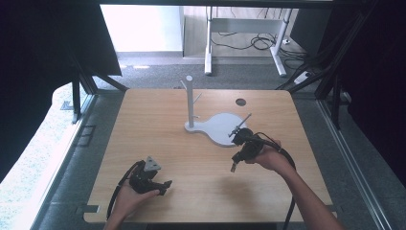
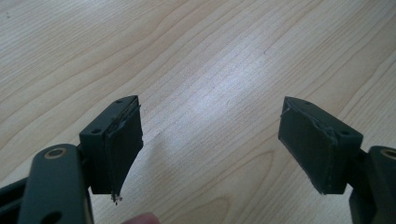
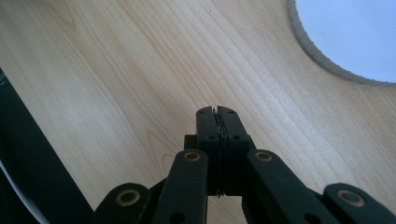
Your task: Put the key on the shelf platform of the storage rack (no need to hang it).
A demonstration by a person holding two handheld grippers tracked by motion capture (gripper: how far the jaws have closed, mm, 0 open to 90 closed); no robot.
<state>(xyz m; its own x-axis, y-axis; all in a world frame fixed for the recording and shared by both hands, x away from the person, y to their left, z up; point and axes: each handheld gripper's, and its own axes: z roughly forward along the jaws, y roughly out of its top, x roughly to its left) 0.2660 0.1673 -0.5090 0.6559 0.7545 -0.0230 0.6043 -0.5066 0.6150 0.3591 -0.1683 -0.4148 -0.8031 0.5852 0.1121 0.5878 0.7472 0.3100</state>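
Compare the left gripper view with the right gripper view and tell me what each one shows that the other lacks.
Left gripper view: the left gripper with its jaws spread wide apart and nothing between them, just bare wood, plus a fingertip at the bottom edge.

Right gripper view: the right gripper with its jaws pressed together on nothing, and the curved edge of the white base at the upper right.

Both: the light wooden table underneath, and black jaws rising from the bottom.

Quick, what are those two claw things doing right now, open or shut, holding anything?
Left gripper: open, jaws wide apart, nothing between them, just table.
Right gripper: shut, jaws pressed together, holding nothing.
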